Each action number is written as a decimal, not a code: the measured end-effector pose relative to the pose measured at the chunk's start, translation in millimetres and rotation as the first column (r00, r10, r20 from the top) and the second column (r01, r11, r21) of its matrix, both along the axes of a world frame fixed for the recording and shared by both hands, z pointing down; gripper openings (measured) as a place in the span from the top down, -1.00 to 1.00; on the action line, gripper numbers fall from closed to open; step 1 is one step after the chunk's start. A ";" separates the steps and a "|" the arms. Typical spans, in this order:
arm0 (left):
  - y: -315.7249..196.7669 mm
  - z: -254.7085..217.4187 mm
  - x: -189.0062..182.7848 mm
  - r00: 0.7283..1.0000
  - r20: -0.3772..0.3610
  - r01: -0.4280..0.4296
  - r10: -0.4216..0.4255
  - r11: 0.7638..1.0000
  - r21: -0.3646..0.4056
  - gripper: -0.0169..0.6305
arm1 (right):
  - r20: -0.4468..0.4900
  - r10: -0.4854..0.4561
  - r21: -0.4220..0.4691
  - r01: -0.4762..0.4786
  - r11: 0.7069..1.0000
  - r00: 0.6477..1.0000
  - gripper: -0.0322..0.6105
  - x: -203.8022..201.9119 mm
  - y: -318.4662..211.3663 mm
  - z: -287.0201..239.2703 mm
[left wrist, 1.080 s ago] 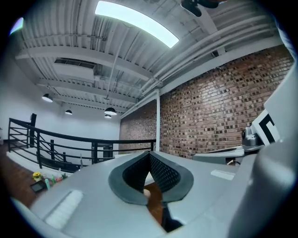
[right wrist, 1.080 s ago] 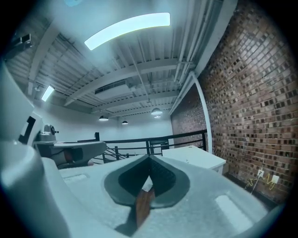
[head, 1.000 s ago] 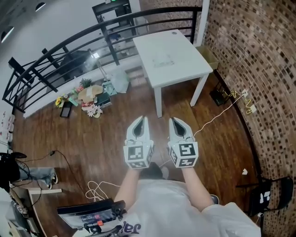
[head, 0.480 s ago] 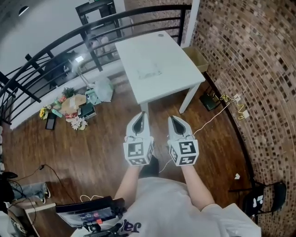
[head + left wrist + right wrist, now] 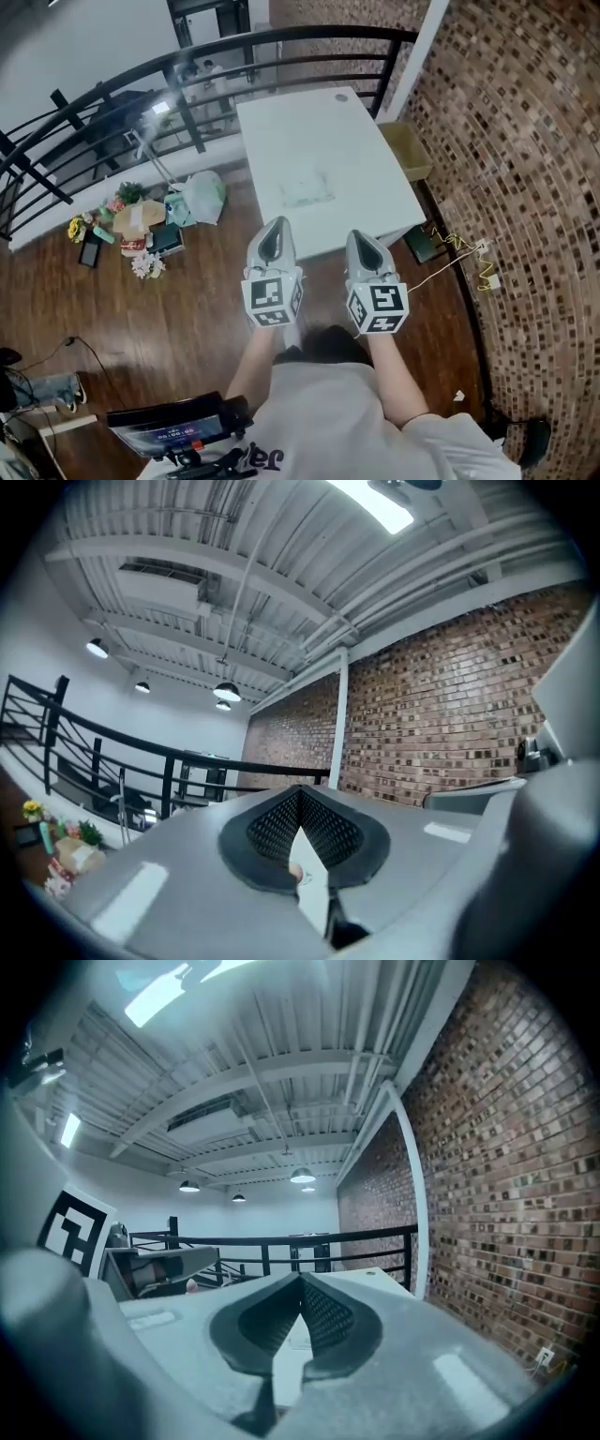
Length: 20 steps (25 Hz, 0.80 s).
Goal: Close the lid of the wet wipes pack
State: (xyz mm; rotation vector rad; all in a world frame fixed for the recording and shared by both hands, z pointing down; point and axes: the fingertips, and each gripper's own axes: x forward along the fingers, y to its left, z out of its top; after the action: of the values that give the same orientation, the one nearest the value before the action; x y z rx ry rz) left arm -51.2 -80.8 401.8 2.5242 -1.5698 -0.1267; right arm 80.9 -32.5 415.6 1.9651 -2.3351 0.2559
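Faint pale shape [image 5: 305, 193] on white table [image 5: 370, 155]

Ahead of you a white table [image 5: 328, 159] stands on the dark wooden floor [image 5: 159, 309] — a brick wall [image 5: 534, 169] runs along your right. A black railing [image 5: 141, 80] passes behind the table, with a heap of clutter [image 5: 141, 220] at its foot. Round ceiling lamps [image 5: 225, 691] glow overhead.

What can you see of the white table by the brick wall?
The white table has a squarish, smooth top that looks painted or laminated. It stands on the wood floor, in the corner between the black railing and the brick wall. A flat pale pack lies near its middle; a small round spot sits by its far edge.
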 end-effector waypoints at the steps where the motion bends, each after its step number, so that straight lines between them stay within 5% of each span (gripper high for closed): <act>1: -8.5 6.8 4.3 1.000 -0.011 0.003 -0.003 1.000 -0.027 0.90 | 0.010 -0.003 -0.015 0.003 1.000 1.000 0.93 6.3 -10.4 5.4; 8: -84.0 47.8 42.9 0.996 0.020 0.086 -0.085 0.993 -0.086 0.90 | 0.040 -0.145 -0.044 0.146 0.988 0.989 0.93 27.5 -121.0 38.2; 14: -194.7 44.5 56.8 0.973 0.032 0.231 -0.229 0.969 -0.087 0.90 | 0.011 -0.326 -0.039 0.326 0.944 0.945 0.93 40.0 -241.2 33.2; 20: -250.0 41.4 84.6 0.952 0.083 0.301 -0.293 0.949 -0.099 0.90 | 0.073 -0.399 -0.135 0.406 0.904 0.914 0.93 79.5 -325.2 57.2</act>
State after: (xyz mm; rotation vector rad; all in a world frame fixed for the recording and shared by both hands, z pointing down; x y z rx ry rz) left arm 33.4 -330.8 443.1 2.2159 -1.9192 0.0088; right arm 160.4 -357.7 472.8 1.3808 -2.5926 0.4276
